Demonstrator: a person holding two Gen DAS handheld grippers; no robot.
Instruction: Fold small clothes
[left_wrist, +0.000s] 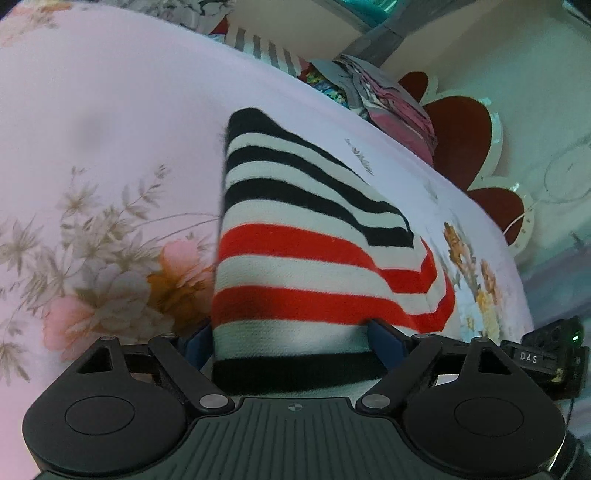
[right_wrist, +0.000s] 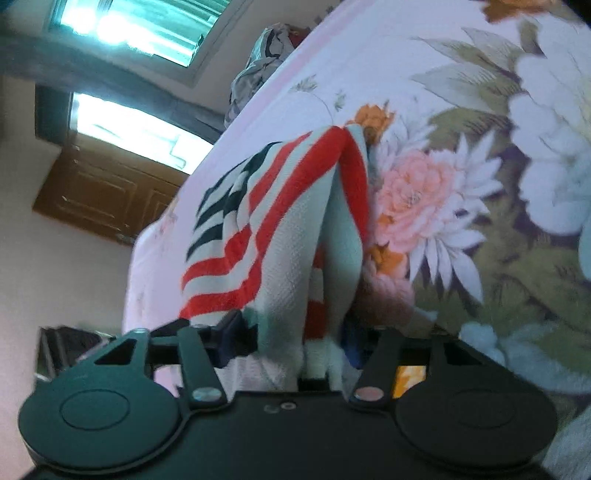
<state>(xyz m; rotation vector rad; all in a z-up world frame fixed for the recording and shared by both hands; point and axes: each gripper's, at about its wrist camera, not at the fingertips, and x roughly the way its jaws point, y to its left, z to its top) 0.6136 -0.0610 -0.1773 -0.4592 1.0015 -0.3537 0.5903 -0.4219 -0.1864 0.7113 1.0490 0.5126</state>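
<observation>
A small striped garment (left_wrist: 295, 258), with black, white and red bands, lies folded on the floral bed sheet (left_wrist: 110, 129). My left gripper (left_wrist: 291, 343) is shut on the garment's near edge, the cloth filling the space between its blue pads. In the right wrist view the same garment (right_wrist: 277, 229) rises in a fold from my right gripper (right_wrist: 299, 332), which is shut on its white and red edge. Both views are tilted.
A pile of other clothes (left_wrist: 373, 96) lies at the bed's far edge and shows in the right wrist view (right_wrist: 258, 70) too. A red and white flower-shaped mat (left_wrist: 465, 140) lies on the floor beyond. A window (right_wrist: 133, 26) and a wooden door (right_wrist: 107, 192) stand behind.
</observation>
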